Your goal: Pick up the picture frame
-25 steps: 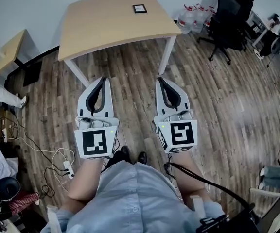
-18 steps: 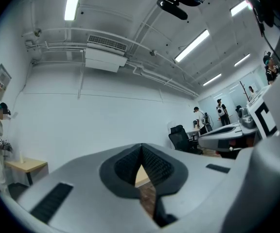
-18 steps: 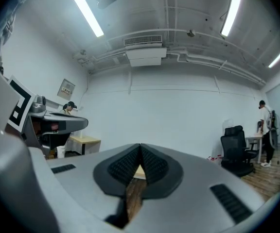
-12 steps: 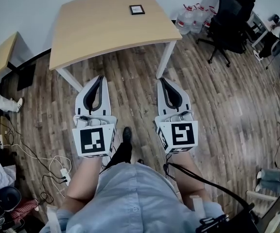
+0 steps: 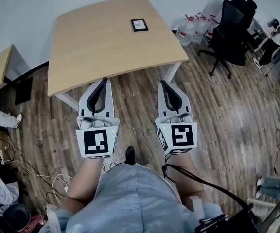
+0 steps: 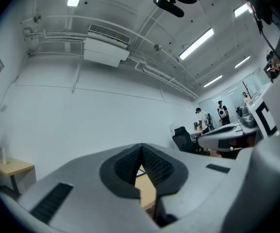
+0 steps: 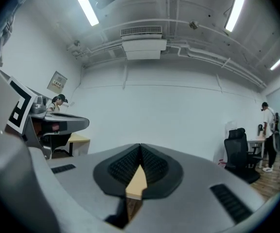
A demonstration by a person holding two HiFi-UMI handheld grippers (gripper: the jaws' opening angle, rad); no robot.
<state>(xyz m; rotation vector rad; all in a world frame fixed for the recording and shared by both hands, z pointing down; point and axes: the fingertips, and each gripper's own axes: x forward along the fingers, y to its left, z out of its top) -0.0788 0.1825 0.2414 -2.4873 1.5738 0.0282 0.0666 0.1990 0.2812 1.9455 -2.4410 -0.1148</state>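
Picture frame (image 5: pixel 139 25): lies flat near the far edge of the tabletop (image 5: pixel 96 47), well apart from both grippers.
Left gripper (image 5: pixel 102 81): jaws closed tip to tip, holding nothing, pointing at the tabletop's near edge.
Right gripper (image 5: pixel 164 83): jaws closed, holding nothing, beside the near right table leg (image 5: pixel 171 73).

Frame (image 5: pixel 139 25) lies far right on the desk (image 5: pixel 96 47); left claw (image 5: pixel 103 80) and right claw (image 5: pixel 163 82) hang at its near edge; bottles (image 5: pixel 191 25), then chair (image 5: pixel 232 28), stand to its right
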